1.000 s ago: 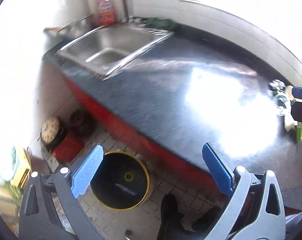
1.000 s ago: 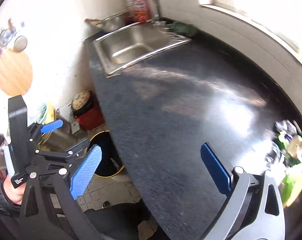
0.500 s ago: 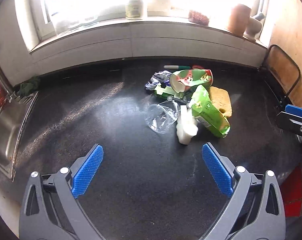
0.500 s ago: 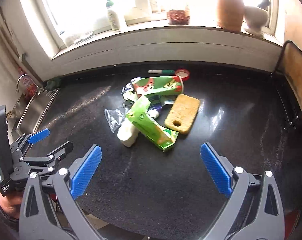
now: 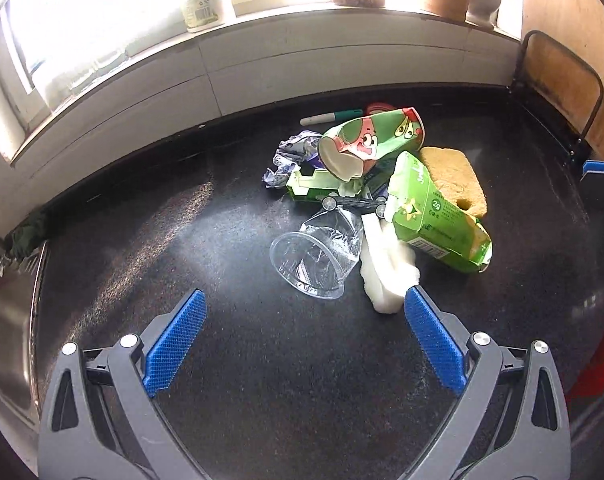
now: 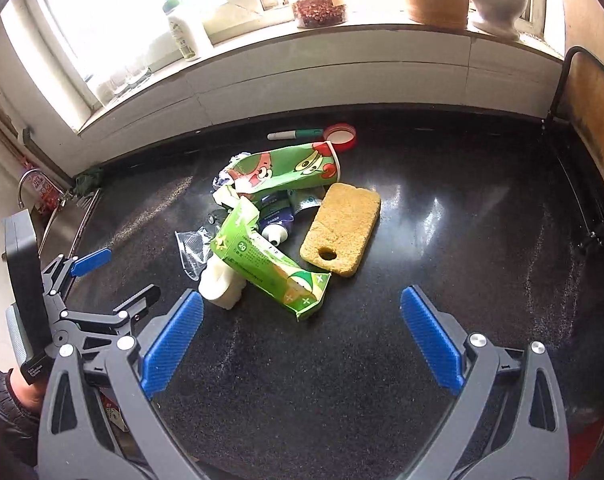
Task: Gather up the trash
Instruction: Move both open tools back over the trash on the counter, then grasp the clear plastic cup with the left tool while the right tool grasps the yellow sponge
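Here the left gripper hovers low over the dark bench, released and carrying nothing, its blue pads spread wide. Straight ahead of it, at the near edge of the trash heap, lies the clear plastic cup, crushed and on its side, with its open mouth turned toward this gripper and its long axis running away from it into the heap. Just right of the cup a white foam lump almost meets the gripper's right pad. Right of the lump and resting on it is the green carton, its long axis slanting away and to the left. Behind the cup sit a printed paper cup on its side, a crumpled wrapper and a yellow sponge.

The right gripper is likewise released and empty, held farther back from the heap, with the open torn end of the carton pointing at it. The left gripper appears nearer to the cup, so by my reading the cup is its natural first pick: a short push forward would bring the rim between the pads. The thin plastic will likely buckle when pinched, and the foam lump crowds the right pad.
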Demonstrator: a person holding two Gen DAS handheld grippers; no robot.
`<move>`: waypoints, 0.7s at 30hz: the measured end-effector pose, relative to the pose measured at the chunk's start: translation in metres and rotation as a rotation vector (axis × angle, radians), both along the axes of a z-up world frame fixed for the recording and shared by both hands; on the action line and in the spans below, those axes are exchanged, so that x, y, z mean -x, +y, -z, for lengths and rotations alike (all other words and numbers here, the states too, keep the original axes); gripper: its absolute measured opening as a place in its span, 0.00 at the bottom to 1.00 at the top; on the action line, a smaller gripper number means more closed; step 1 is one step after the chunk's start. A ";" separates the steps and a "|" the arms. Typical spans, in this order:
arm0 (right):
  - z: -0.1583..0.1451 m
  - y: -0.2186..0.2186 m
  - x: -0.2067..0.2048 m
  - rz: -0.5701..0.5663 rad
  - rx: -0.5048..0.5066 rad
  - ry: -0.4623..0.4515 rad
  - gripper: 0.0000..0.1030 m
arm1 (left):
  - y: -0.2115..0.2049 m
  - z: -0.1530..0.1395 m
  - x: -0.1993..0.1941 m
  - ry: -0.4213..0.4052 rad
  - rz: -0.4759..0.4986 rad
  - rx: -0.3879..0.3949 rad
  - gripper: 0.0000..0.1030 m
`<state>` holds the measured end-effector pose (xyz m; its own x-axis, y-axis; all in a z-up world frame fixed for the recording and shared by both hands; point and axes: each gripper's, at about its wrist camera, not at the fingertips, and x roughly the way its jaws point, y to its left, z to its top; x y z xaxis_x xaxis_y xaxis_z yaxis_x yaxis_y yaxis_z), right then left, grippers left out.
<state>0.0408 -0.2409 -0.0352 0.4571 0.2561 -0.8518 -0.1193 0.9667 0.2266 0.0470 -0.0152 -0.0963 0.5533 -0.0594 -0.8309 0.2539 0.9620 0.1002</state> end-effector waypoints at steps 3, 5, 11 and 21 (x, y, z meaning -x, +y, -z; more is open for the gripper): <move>0.017 0.001 -0.026 0.020 0.006 0.043 0.93 | 0.004 0.018 -0.023 0.023 0.020 -0.009 0.94; 0.030 0.003 -0.045 0.035 0.010 0.075 0.93 | 0.007 0.027 -0.037 0.035 0.043 0.001 0.94; 0.079 0.006 -0.098 0.066 0.057 0.177 0.93 | 0.007 0.057 -0.068 0.119 0.129 0.041 0.94; 0.129 0.017 -0.136 0.018 0.094 0.302 0.63 | 0.005 0.083 -0.096 0.166 0.173 0.083 0.89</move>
